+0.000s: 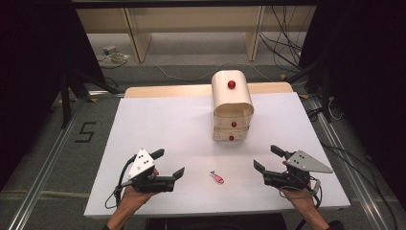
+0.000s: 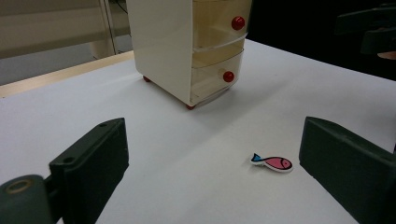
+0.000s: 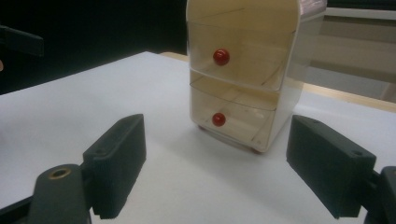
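Fish piece [image 1: 217, 178] lain on the worktop [image 1: 158, 129], lower centre of the frame.
Left gripper [image 1: 170, 164] and right gripper [image 1: 265, 158] were held with fingers spread, nothing pinched; the left sat nearer.

Fish eraser [image 1: 217, 178] lay btwn left gripper [image 1: 168, 163] & right gripper [image 1: 266, 158], both jaws spread, empty; drawer unit [image 1: 232, 105] stood further back on table [image 1: 158, 124].

Two black two-jawed tools [image 1: 168, 164] [image 1: 268, 159], each with grey three-cornered plate, screws and trailing cable
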The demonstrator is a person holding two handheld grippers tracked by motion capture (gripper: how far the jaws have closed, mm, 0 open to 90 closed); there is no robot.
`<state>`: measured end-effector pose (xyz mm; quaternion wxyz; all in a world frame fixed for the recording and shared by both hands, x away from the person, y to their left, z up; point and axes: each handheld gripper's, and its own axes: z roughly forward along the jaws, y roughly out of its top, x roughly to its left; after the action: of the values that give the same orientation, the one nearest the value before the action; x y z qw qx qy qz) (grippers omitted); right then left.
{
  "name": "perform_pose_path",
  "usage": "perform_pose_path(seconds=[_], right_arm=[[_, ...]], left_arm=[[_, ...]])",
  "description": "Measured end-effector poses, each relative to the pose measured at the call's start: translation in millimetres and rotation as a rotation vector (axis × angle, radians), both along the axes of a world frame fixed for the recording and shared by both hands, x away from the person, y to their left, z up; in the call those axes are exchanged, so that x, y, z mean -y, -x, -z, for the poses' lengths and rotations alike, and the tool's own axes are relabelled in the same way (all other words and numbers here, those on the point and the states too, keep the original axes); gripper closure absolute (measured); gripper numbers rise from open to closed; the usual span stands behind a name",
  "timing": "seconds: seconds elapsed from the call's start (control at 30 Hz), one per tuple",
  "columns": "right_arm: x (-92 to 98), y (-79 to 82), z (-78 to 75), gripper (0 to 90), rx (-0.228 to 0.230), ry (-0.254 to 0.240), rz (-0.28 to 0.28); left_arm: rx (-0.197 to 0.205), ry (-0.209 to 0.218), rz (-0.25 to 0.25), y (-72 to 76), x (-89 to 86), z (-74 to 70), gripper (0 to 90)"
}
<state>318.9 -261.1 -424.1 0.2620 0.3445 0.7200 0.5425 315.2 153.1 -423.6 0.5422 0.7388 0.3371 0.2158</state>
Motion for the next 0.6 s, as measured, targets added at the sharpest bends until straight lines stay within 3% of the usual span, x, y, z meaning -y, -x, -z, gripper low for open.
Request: perform_pose_path(seconds=[0.4, 0.6], right_arm=[[-0.6, 0.6, -1.0, 21.7, 0.016, 0.005, 0.013], [-5.7, 3.8, -1.8, 23.8, 0.046, 0.053, 0.016]], left_arm=[[-0.005, -0.001, 0.000, 0.0, 0.4, 0.2, 8.0], [-0.005, -0.003, 0.000, 0.1, 0.6, 0.1, 8.1]])
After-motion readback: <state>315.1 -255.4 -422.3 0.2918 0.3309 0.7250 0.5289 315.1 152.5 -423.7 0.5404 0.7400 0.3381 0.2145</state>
